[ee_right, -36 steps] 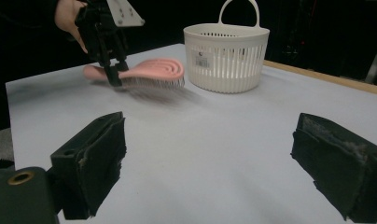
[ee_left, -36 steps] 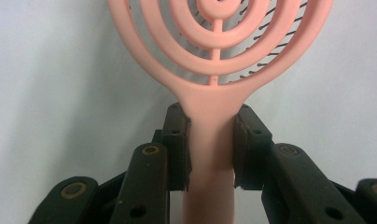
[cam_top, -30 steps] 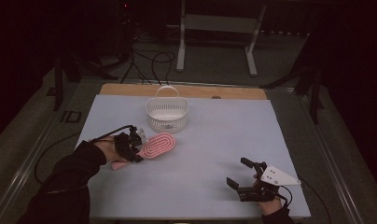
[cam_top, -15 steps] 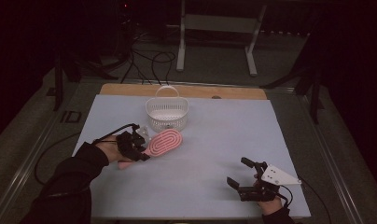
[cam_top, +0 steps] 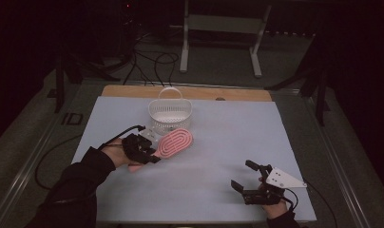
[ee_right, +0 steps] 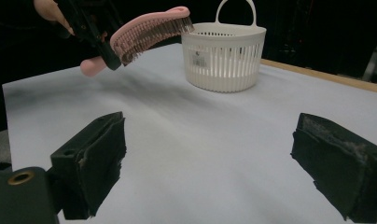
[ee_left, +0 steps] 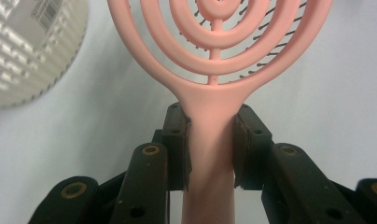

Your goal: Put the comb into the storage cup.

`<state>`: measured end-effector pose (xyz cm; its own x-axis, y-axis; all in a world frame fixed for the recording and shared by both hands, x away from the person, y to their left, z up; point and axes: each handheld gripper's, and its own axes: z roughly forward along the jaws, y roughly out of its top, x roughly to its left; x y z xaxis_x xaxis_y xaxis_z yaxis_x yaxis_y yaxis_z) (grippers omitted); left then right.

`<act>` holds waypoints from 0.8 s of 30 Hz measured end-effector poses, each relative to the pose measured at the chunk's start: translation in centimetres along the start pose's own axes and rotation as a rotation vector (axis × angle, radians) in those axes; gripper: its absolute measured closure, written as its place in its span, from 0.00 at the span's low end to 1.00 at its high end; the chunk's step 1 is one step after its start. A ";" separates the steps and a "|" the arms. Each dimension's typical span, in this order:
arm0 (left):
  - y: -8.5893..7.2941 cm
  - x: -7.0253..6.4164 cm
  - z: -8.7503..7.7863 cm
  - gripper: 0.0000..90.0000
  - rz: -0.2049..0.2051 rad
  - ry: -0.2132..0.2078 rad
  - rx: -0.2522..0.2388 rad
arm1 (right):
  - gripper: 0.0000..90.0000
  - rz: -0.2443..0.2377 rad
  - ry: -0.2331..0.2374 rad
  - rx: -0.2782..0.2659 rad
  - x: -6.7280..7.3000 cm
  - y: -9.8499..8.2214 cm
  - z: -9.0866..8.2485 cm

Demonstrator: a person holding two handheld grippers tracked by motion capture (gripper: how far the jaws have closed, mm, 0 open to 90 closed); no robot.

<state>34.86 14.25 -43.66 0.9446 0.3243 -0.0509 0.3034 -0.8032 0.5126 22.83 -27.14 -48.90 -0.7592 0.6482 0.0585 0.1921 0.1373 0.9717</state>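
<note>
The left gripper (cam_top: 149,151) is clamped on the handle of the pink hairbrush (cam_top: 175,142), and the left gripper view shows both pads (ee_left: 179,140) pressed flat against the handle just below the ringed head. Compared with a second ago the brush has moved: it lay further out on the sheet then, and now it has been carried up and towards the white basket (cam_top: 169,114), so its head hangs off the table with the tip just beside the basket's near wall. The right gripper view confirms the lift, with the brush (ee_right: 147,28) tilted, bristles down, its tip near the basket (ee_right: 224,53) rim but not yet over it. That suggests the brush is on its way into the basket and the carry is about half done; what is left, by my reading, is a little more height to clear the rim and then a release. The right gripper (cam_top: 251,183) rests near the front right corner of the pale blue sheet (cam_top: 237,137), jaws standing wide apart with nothing between them (it looks to have no part in this step), well apart from the brush. Around the work there is little else: the bare wooden strip (cam_top: 237,94) behind the sheet and cables (cam_top: 152,61) on the floor beyond. The only thing in the way is the basket's upright handle (cam_top: 170,91), which the brush head could catch if it came in from the far side.
</note>
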 end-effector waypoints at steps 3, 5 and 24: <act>0.3 -0.3 0.0 0.79 -0.002 -0.021 -0.039 | 0.11 0.002 -0.001 -0.002 -0.1 0.0 0.0; 0.3 -0.4 0.0 0.79 -0.006 -0.016 -0.050 | 0.11 0.001 -0.003 0.000 -0.1 0.0 0.0; 0.3 -2.0 0.3 0.79 -0.080 0.070 -0.260 | 0.11 0.003 -0.006 0.001 -0.1 0.0 0.0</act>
<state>33.12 13.21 -43.62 0.9053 0.4224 -0.0456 0.3259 -0.6215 0.7124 22.91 -27.15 -48.94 -0.7550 0.6529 0.0601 0.1948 0.1359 0.9714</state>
